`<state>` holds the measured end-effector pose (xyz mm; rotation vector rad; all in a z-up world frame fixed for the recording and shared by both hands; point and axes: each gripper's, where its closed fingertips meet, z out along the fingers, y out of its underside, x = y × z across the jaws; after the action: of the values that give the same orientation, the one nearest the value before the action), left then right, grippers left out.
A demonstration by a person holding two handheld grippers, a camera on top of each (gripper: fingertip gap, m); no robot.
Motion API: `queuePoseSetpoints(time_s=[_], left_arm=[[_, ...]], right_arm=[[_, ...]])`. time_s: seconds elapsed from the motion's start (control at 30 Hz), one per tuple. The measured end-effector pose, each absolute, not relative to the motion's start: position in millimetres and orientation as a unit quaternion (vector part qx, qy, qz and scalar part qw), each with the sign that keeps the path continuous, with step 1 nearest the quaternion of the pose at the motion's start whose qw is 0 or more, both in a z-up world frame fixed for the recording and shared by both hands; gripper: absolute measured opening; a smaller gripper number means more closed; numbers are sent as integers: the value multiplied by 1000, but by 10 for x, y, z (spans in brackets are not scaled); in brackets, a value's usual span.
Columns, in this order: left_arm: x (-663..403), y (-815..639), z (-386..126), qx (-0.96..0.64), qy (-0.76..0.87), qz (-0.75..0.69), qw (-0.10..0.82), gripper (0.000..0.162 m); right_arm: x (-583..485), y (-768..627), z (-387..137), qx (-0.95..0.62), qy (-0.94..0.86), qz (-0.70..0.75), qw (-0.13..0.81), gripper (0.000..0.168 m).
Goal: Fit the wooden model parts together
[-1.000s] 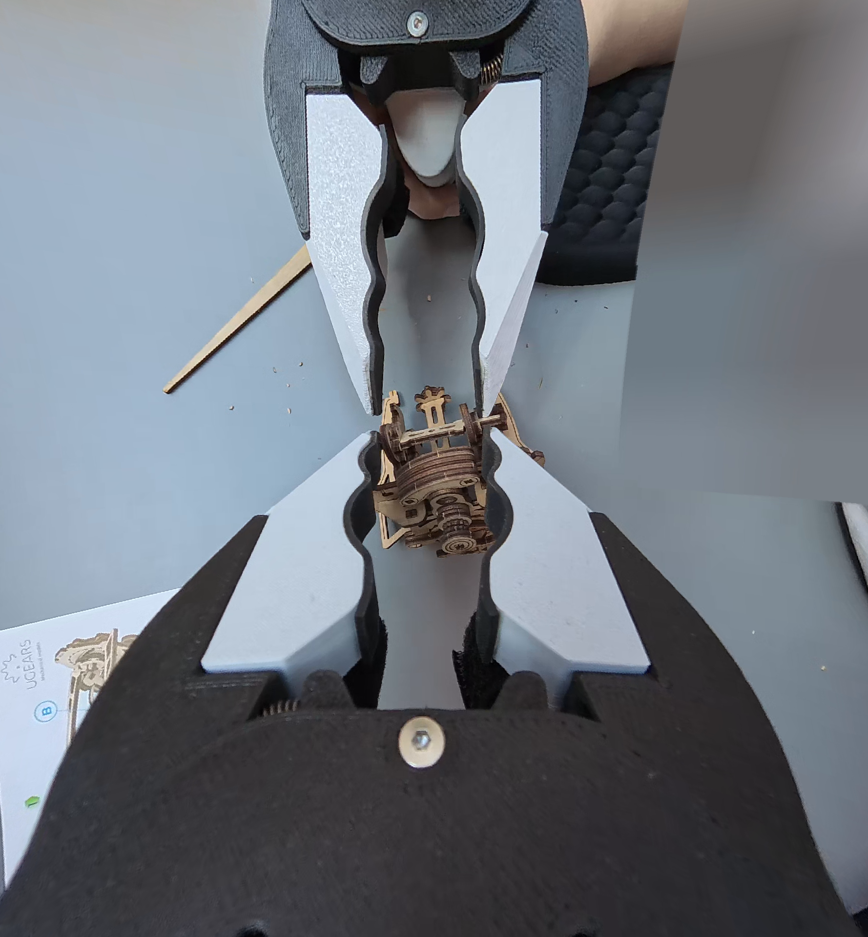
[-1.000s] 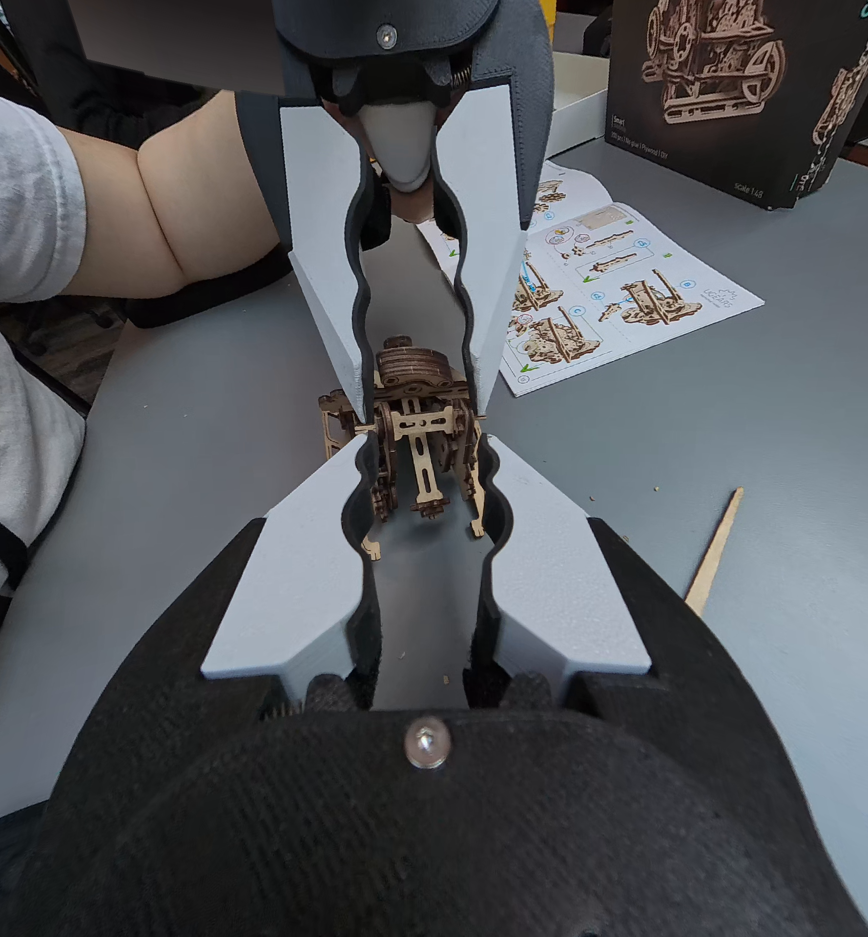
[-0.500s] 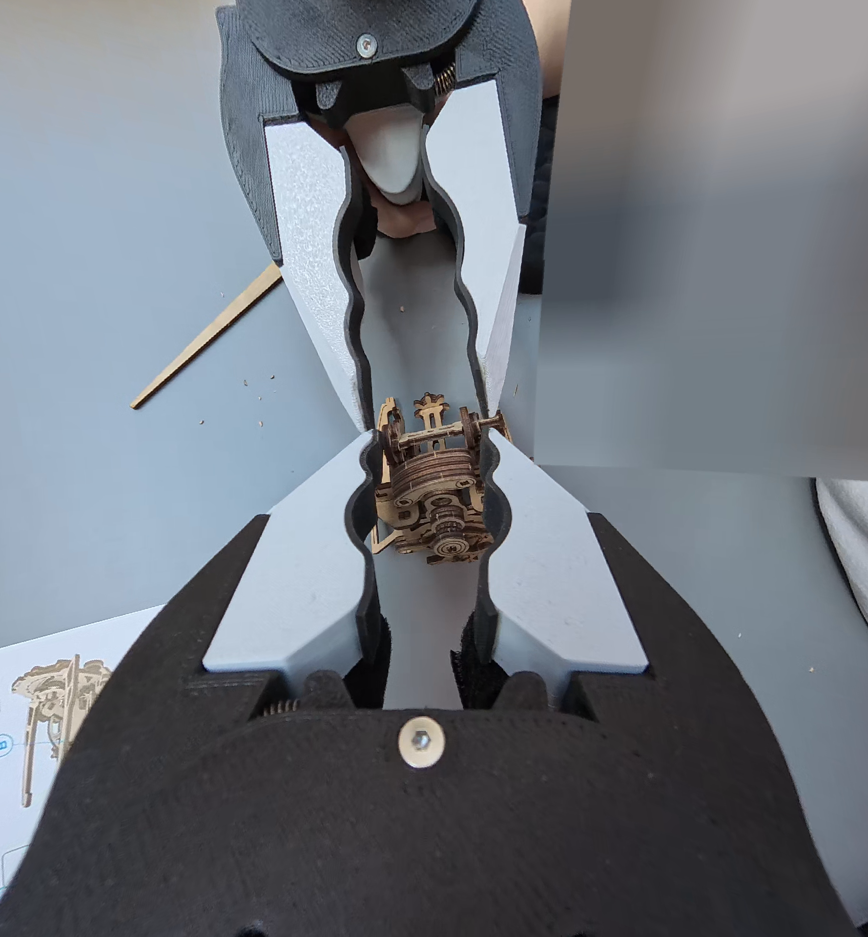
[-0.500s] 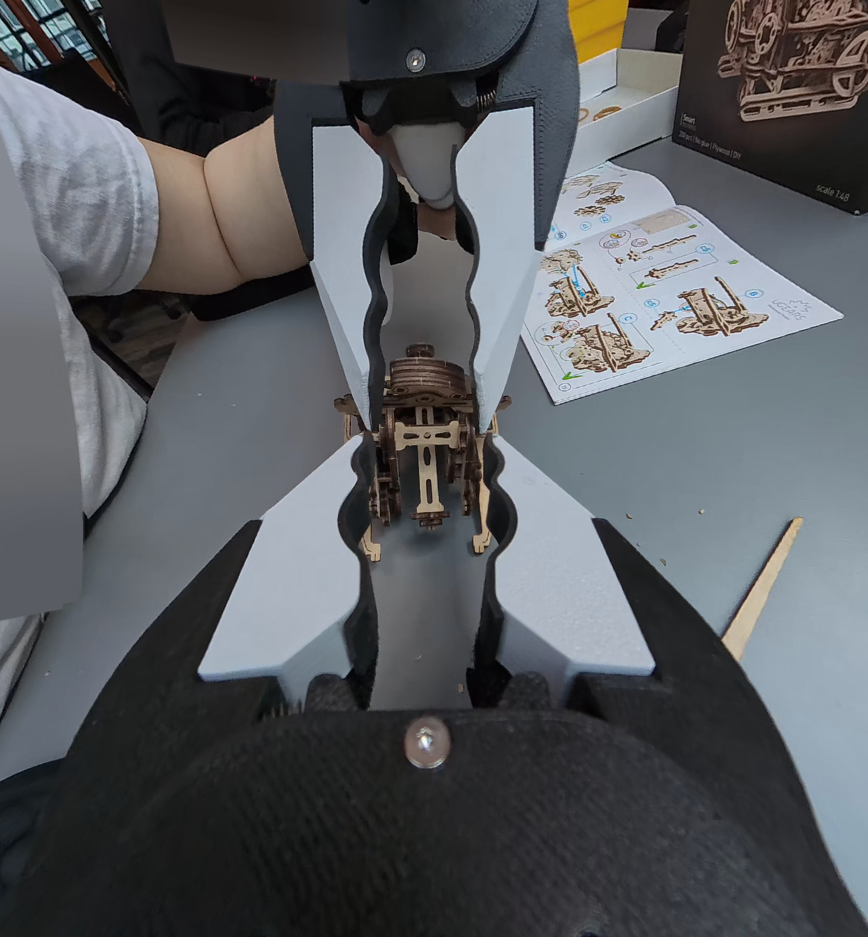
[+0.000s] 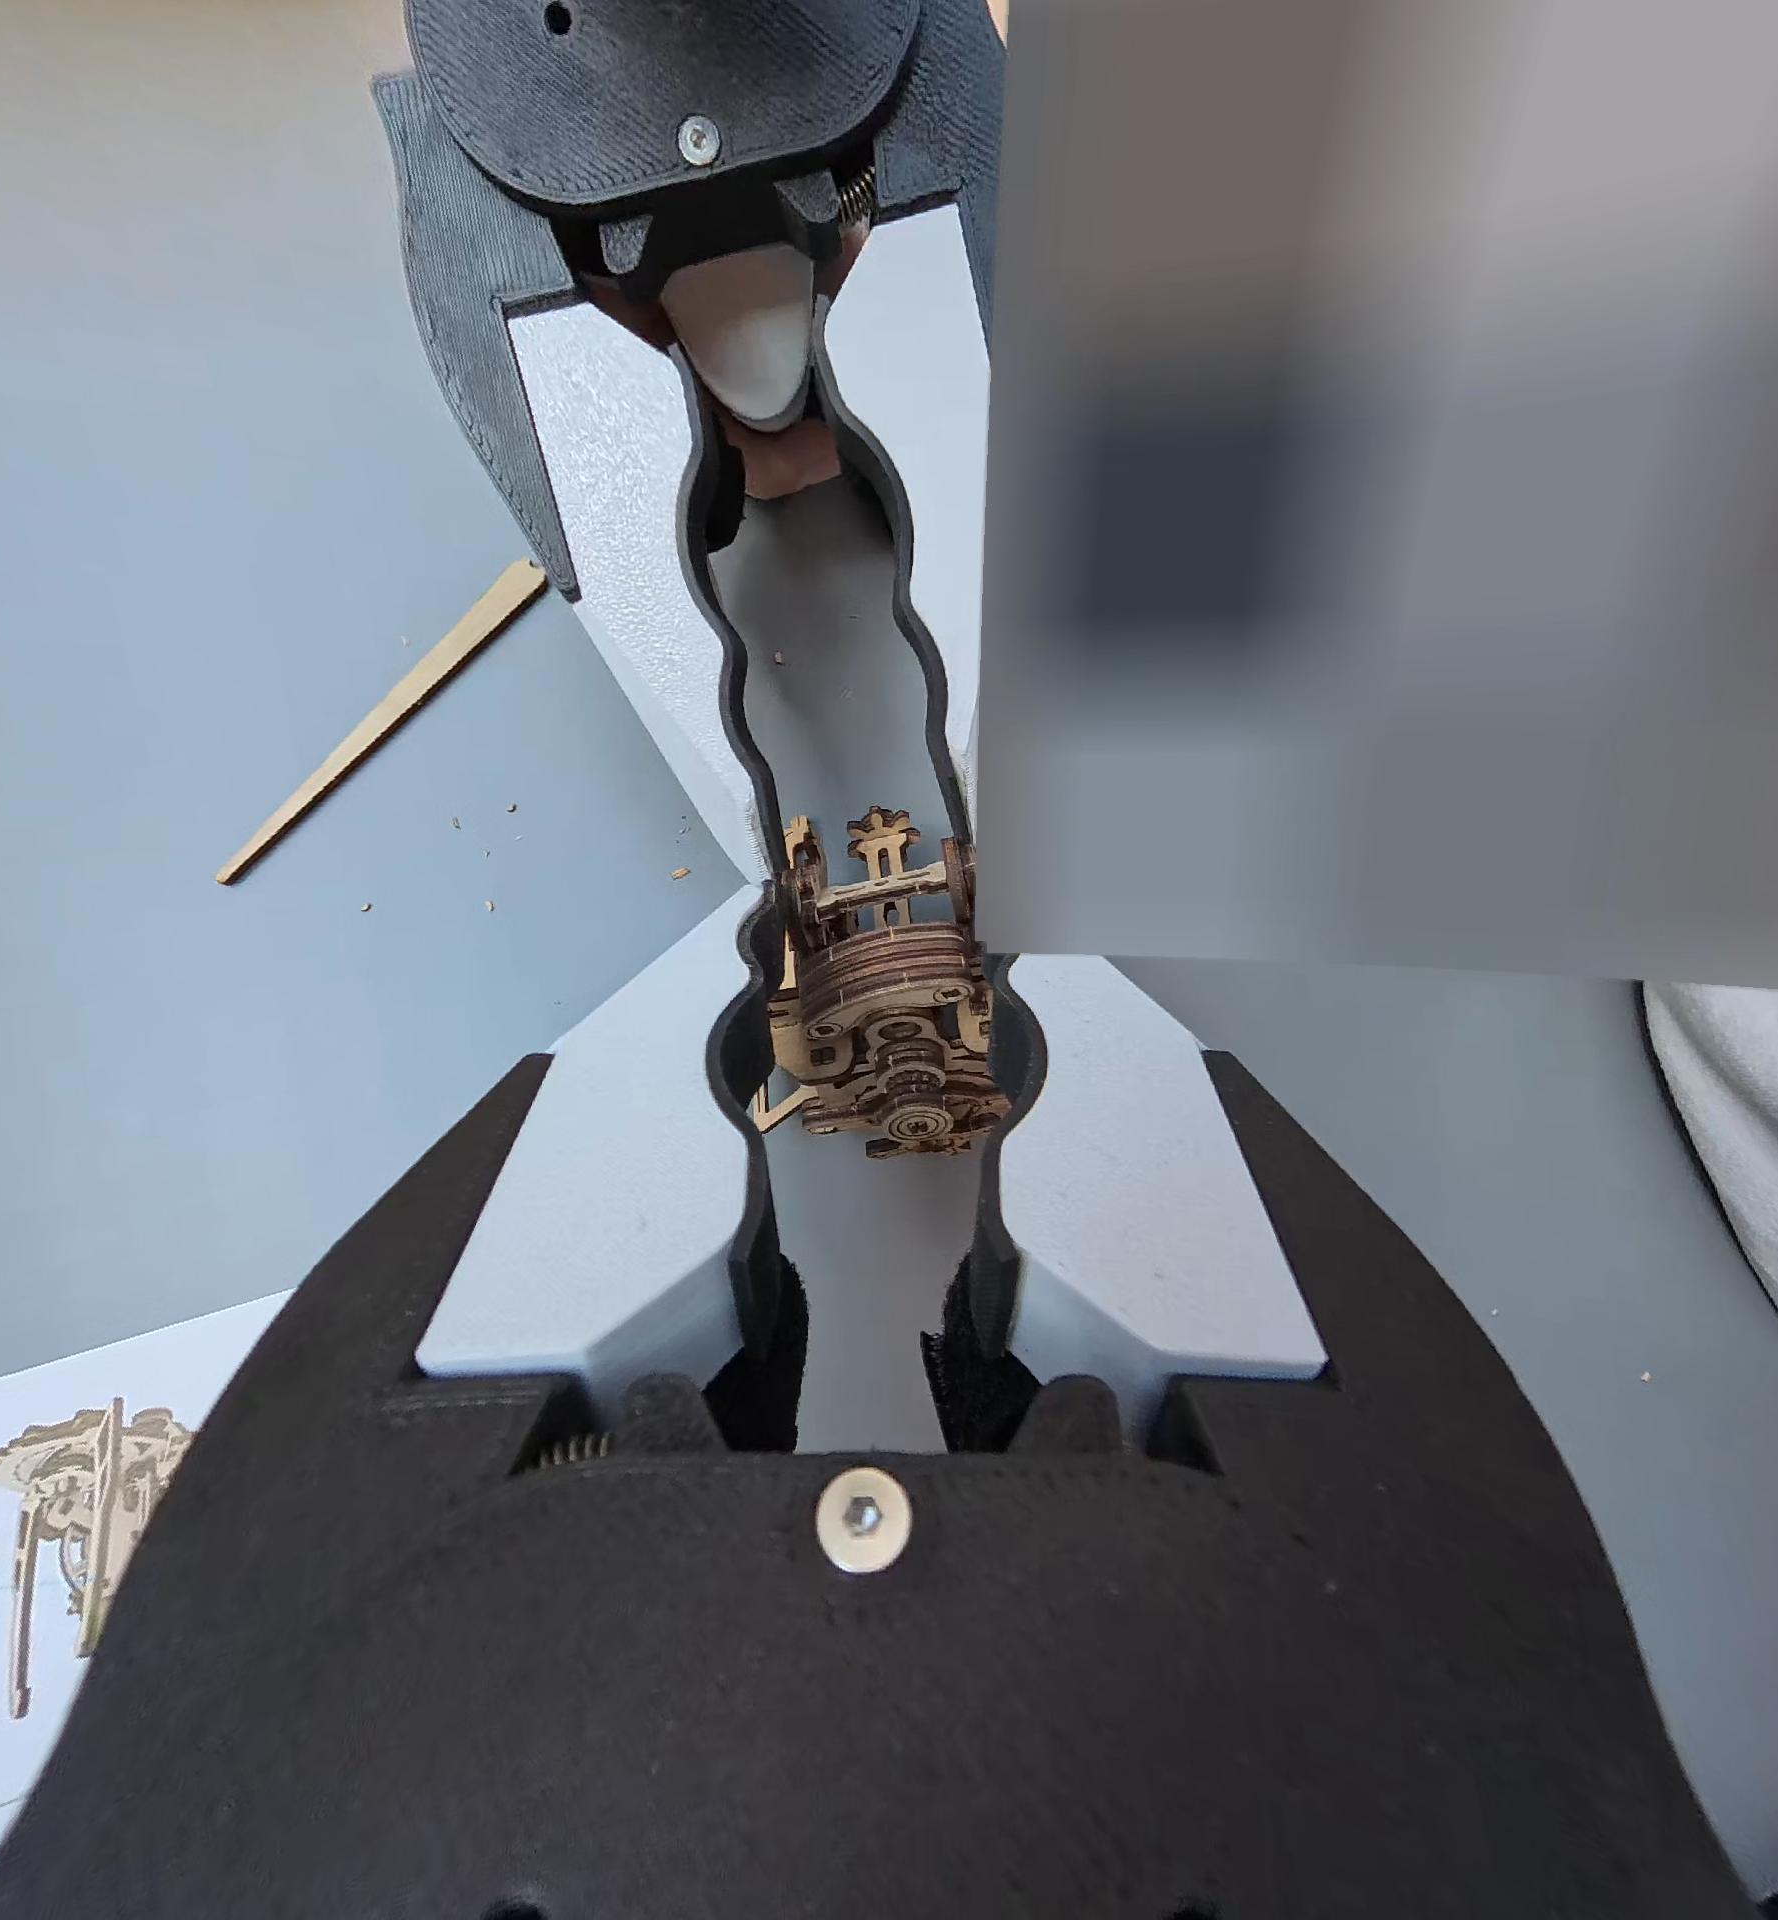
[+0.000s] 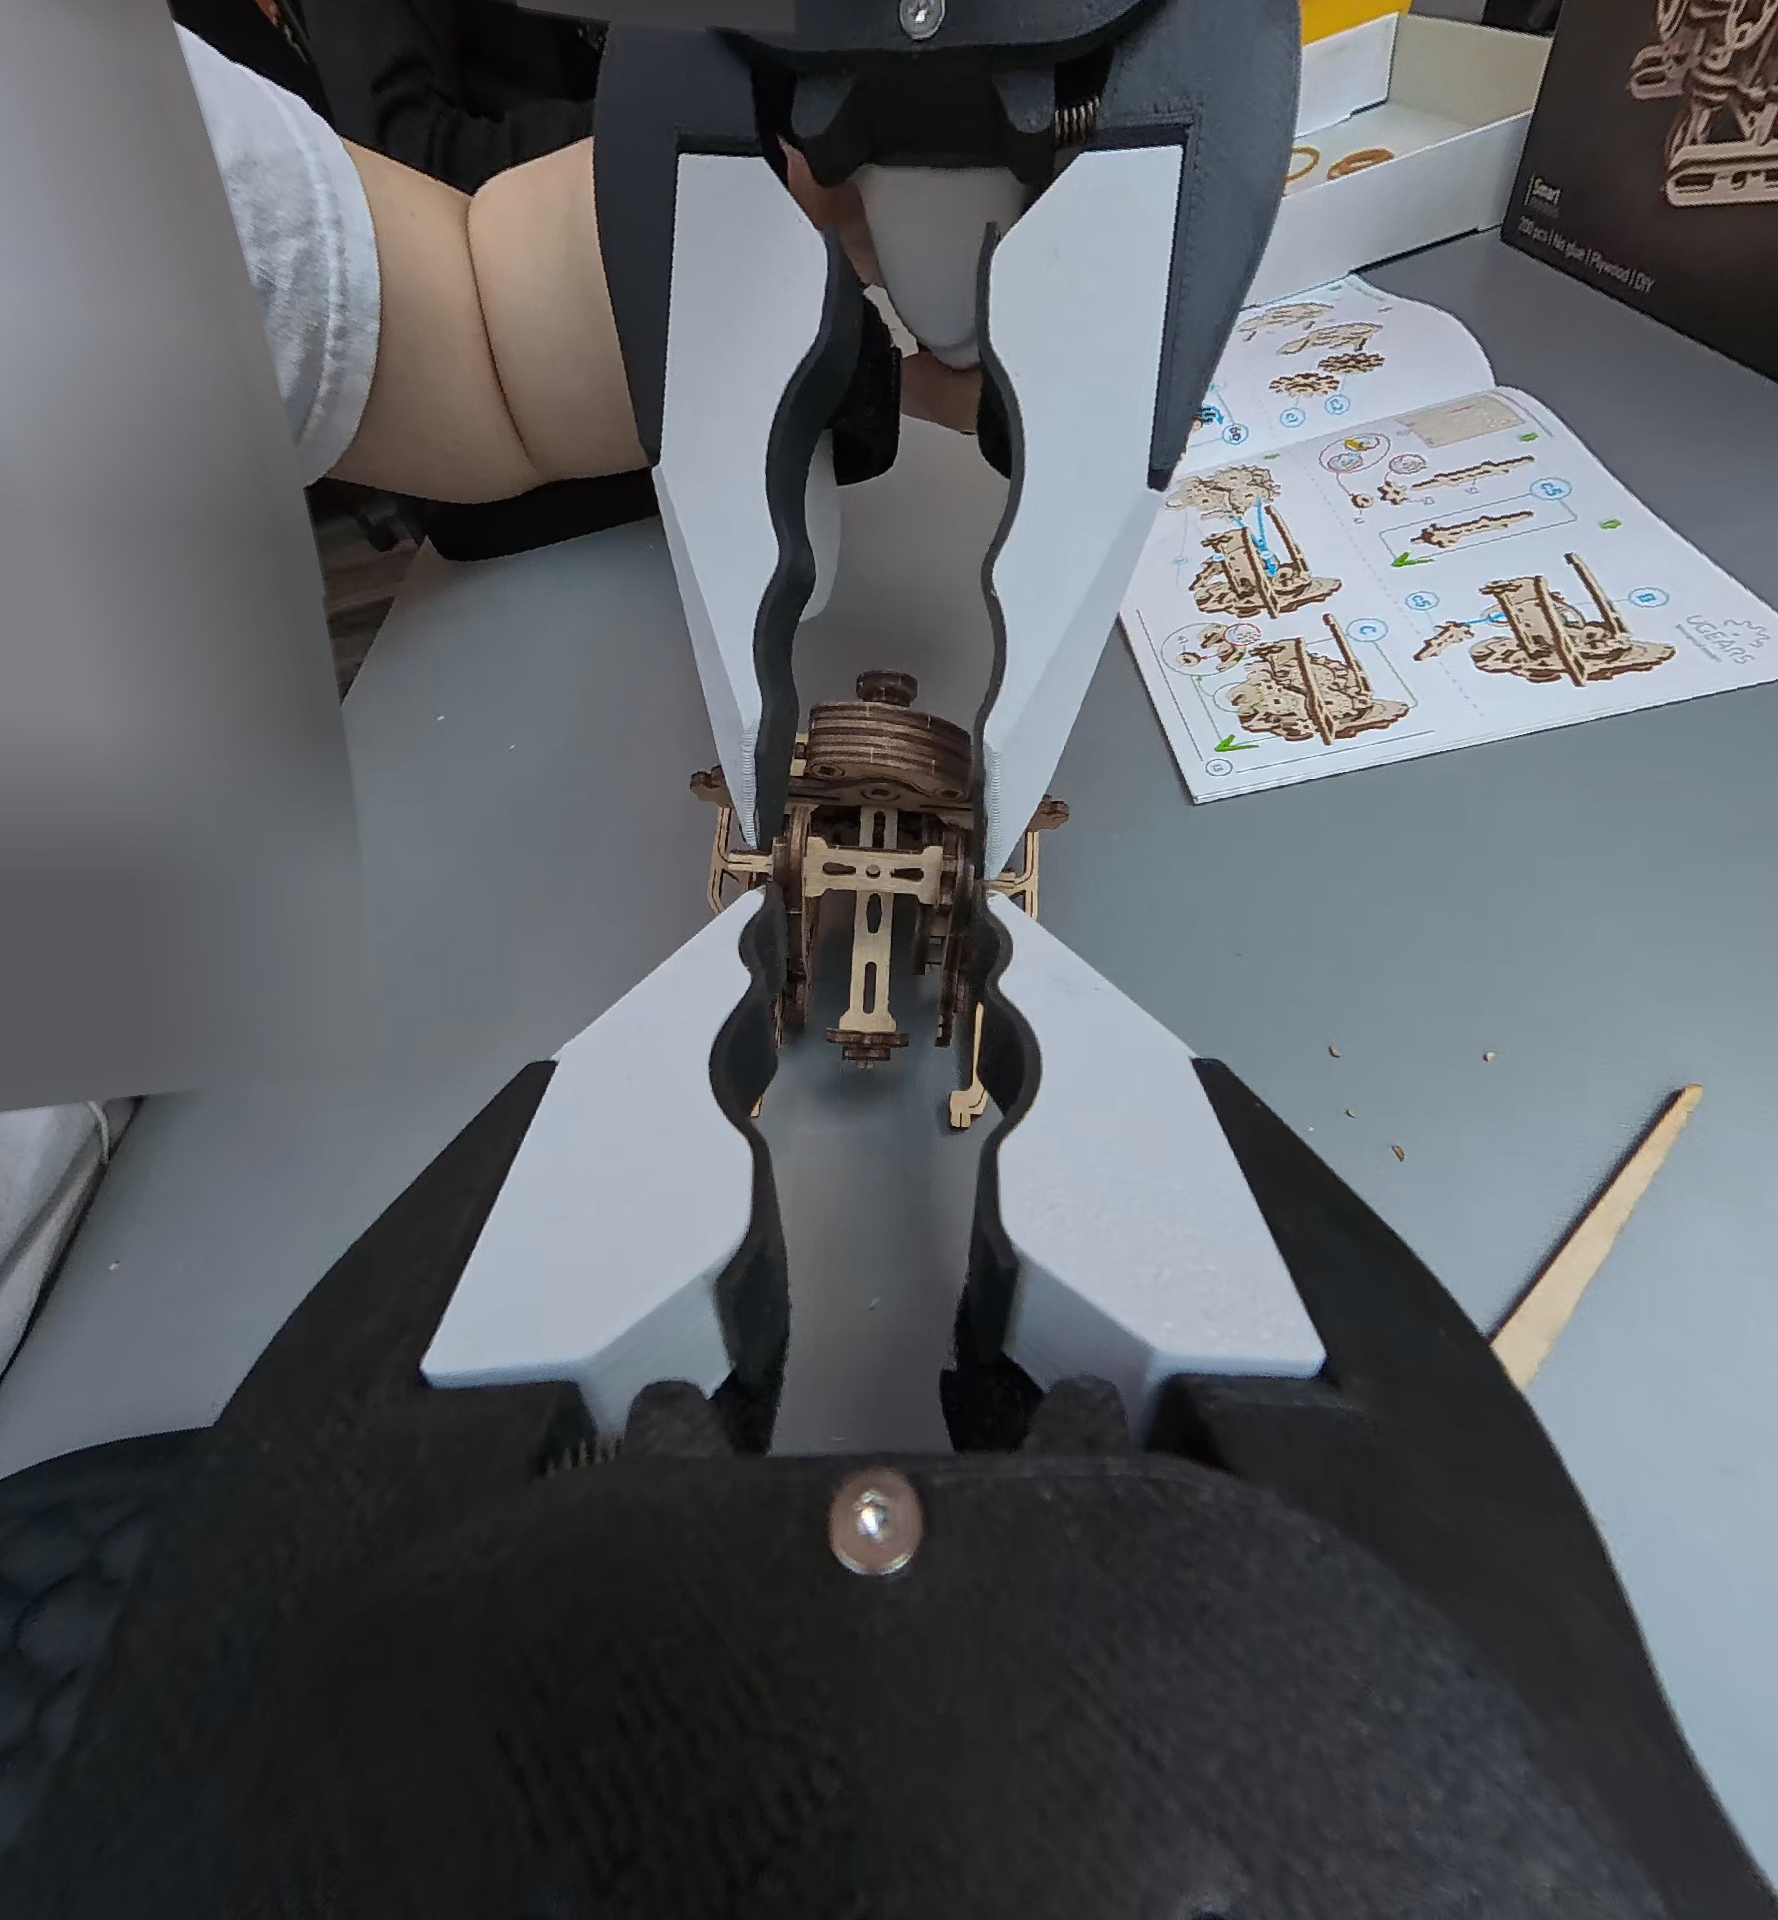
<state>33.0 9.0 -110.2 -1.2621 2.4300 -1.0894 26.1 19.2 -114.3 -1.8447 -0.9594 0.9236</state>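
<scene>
The wide grey table (image 6: 1436, 935) carries everything here: an open white instruction booklet with printed assembly drawings (image 6: 1467, 582) lies well off to one side, a thin pale wooden stick (image 5: 376, 722) rests flat on the bare surface near a scatter of crumbs, and a dark printed cardboard box (image 6: 1716, 135) stands at the far edge. Over the middle of the table the two tools meet nose to nose. The left gripper (image 5: 877, 1013), black-bodied with pale grey fingers, is drawn in narrow around the layered round drum end of the small brown-and-tan laser-cut wooden model (image 5: 885, 1023); the right gripper (image 6: 869, 940), of the same build, is likewise closed narrow on the opposite end, its pads pressing the side frames beside the light cross-shaped piece. The model thus sits directly between both sets of tips, its long axis running along the line from one tool to the other, and it looks raised just off the table, though contact under its feet cannot be made out. Neither hand is nearer than the other. Any seating push would probably have to run along that shared axis, each tool bracing the other.
</scene>
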Motion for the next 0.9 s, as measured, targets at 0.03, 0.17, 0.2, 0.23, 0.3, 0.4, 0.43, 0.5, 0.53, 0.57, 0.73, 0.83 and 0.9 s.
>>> queuePoseSetpoints(time_s=[0.03,0.17,0.2,0.23,0.3,0.4,0.43,0.5,0.53,0.57,0.73,0.83,0.9], left_arm=[[328,85,-1105,-425,821,-368,96,36],[326,62,-1103,-424,821,-372,88,36],[326,63,-1102,-426,820,-373,86,36],[327,63,-1102,-427,819,-373,85,36],[327,65,-1102,-430,818,-374,80,35],[328,73,-1102,-432,817,-374,78,36],[330,75,-1100,-432,817,-374,79,36],[331,80,-1094,-431,817,-373,81,35],[330,81,-1091,-431,818,-373,81,35],[329,84,-1088,-432,818,-372,82,36],[328,89,-1055,-429,818,-374,88,36],[337,90,-1043,-429,816,-377,90,36],[338,84,-1045,-426,815,-381,91,36]], right_arm=[[257,188,-1148,-736,-384,367,419,33],[251,164,-1147,-738,-377,383,409,33],[251,164,-1148,-739,-373,386,407,33],[252,165,-1148,-740,-372,386,407,33],[251,164,-1149,-742,-369,384,407,33],[254,171,-1147,-743,-365,384,409,33],[256,171,-1146,-742,-364,387,408,33],[260,174,-1139,-742,-361,390,409,33],[260,175,-1135,-741,-360,390,410,33],[260,177,-1133,-741,-360,391,411,33],[256,180,-1097,-735,-355,399,418,34],[260,169,-1078,-731,-354,406,418,36],[263,158,-1087,-730,-360,404,417,37]])
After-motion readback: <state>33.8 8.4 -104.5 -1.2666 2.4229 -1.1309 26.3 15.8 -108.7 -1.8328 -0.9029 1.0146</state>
